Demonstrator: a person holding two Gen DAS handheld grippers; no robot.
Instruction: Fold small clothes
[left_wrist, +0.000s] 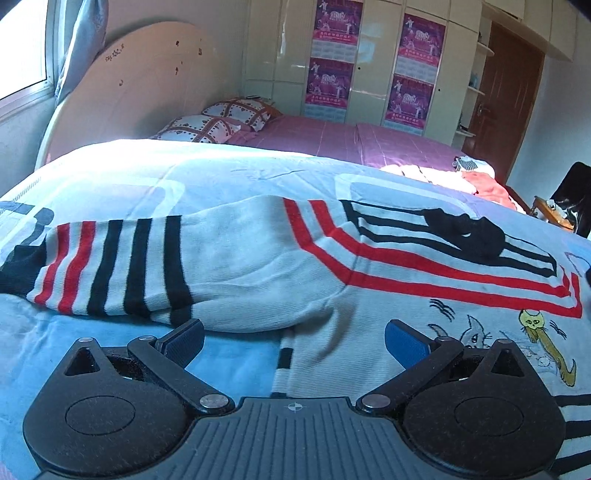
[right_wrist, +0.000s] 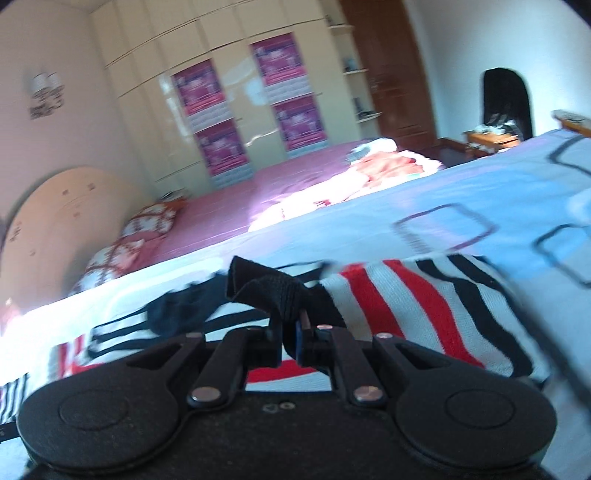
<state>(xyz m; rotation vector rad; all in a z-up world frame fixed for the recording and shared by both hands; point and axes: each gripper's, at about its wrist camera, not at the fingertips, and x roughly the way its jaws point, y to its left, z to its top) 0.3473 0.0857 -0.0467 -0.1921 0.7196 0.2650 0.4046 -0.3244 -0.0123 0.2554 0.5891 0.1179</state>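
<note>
Folding step: sleeve over sweater (left_wrist: 369, 280), flat on bed (left_wrist: 229, 177).
Right hand-held gripper (right_wrist: 291, 343): clamped on black cuff (right_wrist: 273, 291); keep taut.
Left hand-held gripper (left_wrist: 295, 343): jaws wide, empty, near sweater's edge.

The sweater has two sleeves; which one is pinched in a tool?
The sleeve in the right wrist view: the shut right tool pinches its black cuff. The other sleeve lies free before the open left tool.

We see our left gripper (left_wrist: 294, 343) as matte black plastic: two round discs, silver rivets, a ribbed plate with a small crosshair mark between the discs, blue-padded fingers (left_wrist: 406, 347). Our right gripper (right_wrist: 291, 341) looks alike.
</note>
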